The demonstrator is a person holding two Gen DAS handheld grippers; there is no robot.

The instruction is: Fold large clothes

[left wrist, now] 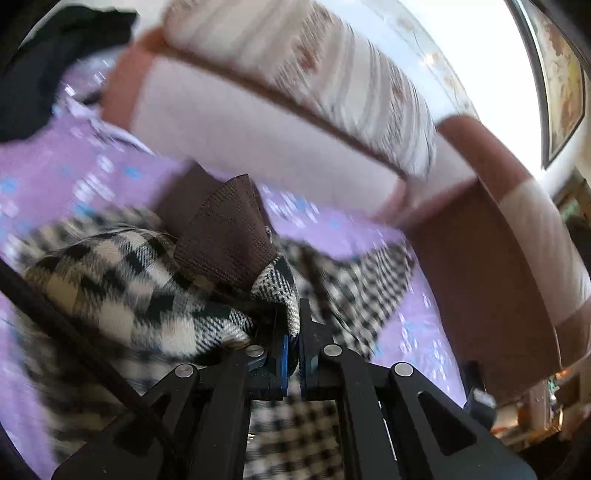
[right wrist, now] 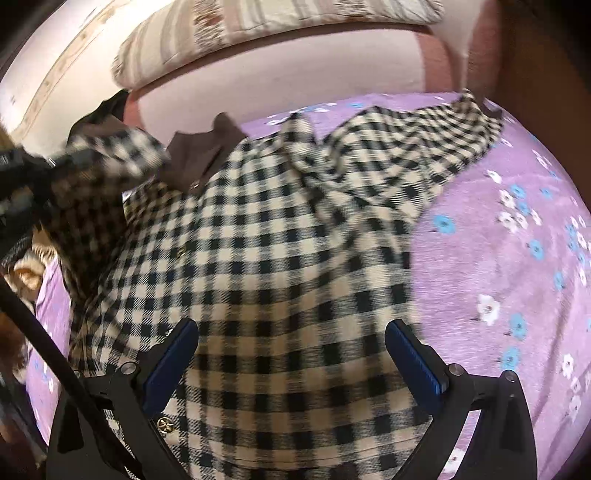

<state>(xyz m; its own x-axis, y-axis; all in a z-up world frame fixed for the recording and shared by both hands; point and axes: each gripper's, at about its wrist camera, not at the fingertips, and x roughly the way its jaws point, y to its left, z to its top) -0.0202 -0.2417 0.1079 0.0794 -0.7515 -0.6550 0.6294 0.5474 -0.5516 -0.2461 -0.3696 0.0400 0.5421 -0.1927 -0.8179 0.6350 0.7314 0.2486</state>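
Note:
A black-and-cream checked coat [right wrist: 280,251] with a brown lining and collar [right wrist: 199,155] lies spread on a purple flowered bed cover [right wrist: 517,258]. My left gripper [left wrist: 291,332] is shut on a bunched edge of the coat [left wrist: 147,288], with the brown lining [left wrist: 225,236] just ahead of the fingers. It also shows at the left of the right wrist view [right wrist: 70,158], holding a coat part lifted. My right gripper [right wrist: 291,350] is open, its blue-padded fingers [right wrist: 413,354] straddling the coat's lower part just above the fabric.
A pink and brown padded headboard [right wrist: 280,70] with a striped pillow [right wrist: 258,22] stands behind the bed. A dark garment [left wrist: 44,66] lies at the far left on the cover. A brown side panel [left wrist: 491,280] runs along the right.

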